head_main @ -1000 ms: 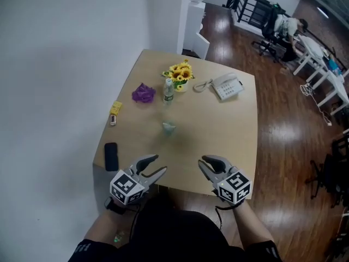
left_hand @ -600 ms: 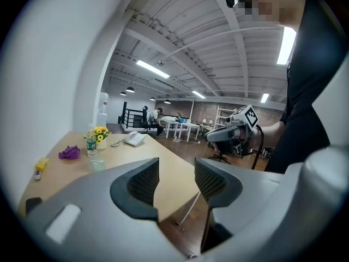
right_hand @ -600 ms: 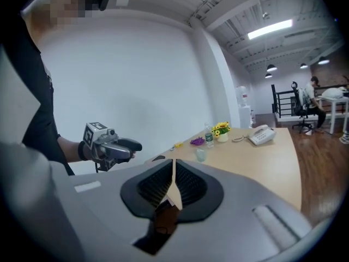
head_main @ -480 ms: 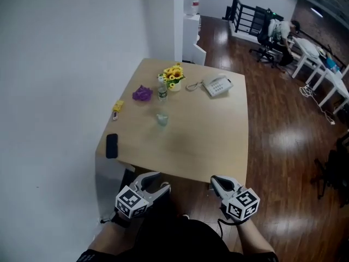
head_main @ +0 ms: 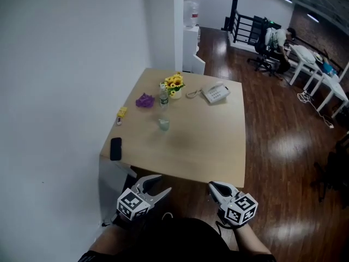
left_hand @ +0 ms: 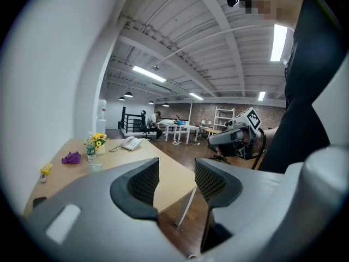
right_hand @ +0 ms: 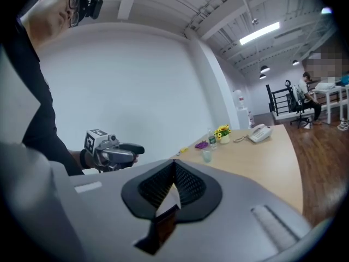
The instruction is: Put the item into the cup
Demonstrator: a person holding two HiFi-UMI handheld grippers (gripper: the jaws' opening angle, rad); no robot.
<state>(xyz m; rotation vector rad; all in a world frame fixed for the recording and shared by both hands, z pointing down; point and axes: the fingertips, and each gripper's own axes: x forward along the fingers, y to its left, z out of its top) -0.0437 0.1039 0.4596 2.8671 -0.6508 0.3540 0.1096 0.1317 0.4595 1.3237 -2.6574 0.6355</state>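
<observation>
Jaws spread on your left gripper (head_main: 163,183), pressed together empty on your right gripper (head_main: 211,185); pinch the soft-looking, probably light purple item (head_main: 144,100) mid-crumple.

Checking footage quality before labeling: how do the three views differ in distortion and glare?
Head view: slight bending, light sheen on the wood floor. Left gripper view: heavy fisheye, black corners, bright ceiling lamp. Right gripper view: same fisheye, the right gripper looms large.

The table (head_main: 207,141) is tan, the cup (head_main: 163,124) pale greenish, the wad (head_main: 144,100) purple, the flowers (head_main: 174,81) yellow, the telephone (head_main: 215,93) white.
</observation>
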